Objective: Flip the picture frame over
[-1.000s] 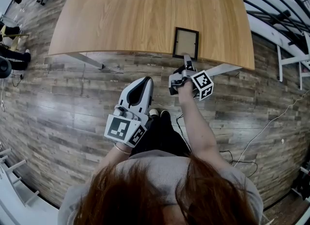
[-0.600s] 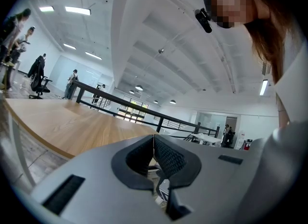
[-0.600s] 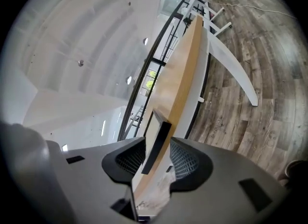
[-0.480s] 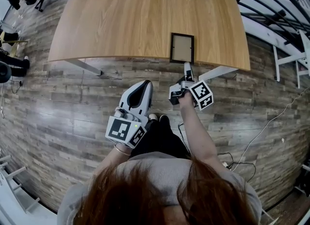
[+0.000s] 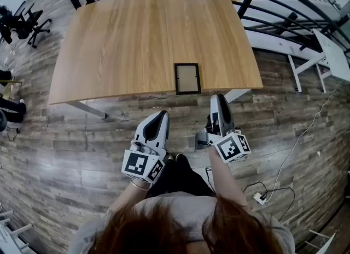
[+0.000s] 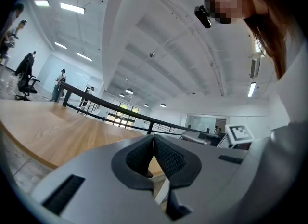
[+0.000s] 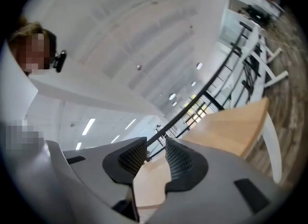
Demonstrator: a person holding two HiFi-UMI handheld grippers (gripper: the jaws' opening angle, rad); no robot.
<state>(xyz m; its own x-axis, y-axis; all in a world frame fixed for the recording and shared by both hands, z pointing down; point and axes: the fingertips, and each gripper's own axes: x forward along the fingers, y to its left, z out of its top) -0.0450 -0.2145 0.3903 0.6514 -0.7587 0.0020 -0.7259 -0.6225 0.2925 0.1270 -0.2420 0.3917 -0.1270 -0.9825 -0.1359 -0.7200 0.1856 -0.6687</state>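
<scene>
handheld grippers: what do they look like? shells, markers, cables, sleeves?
The left gripper and right gripper have light grey tapered shells with black insets. Each carries a white cube with black square markers. Pads are black and ribbed. No cables on them visible. Grey short-sleeved top.

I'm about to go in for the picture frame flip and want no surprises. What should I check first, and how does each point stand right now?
1. Picture frame lies flat on the table, near its front edge: ok.
2. Right gripper free: ok; its jaws are apart, have just been opening, and nothing is between them.
3. Left gripper free: ok; jaws together, empty.
4. Both grippers apart from the frame, short of the table edge: ok.
5. Which side of the frame faces up: cannot tell.
</scene>
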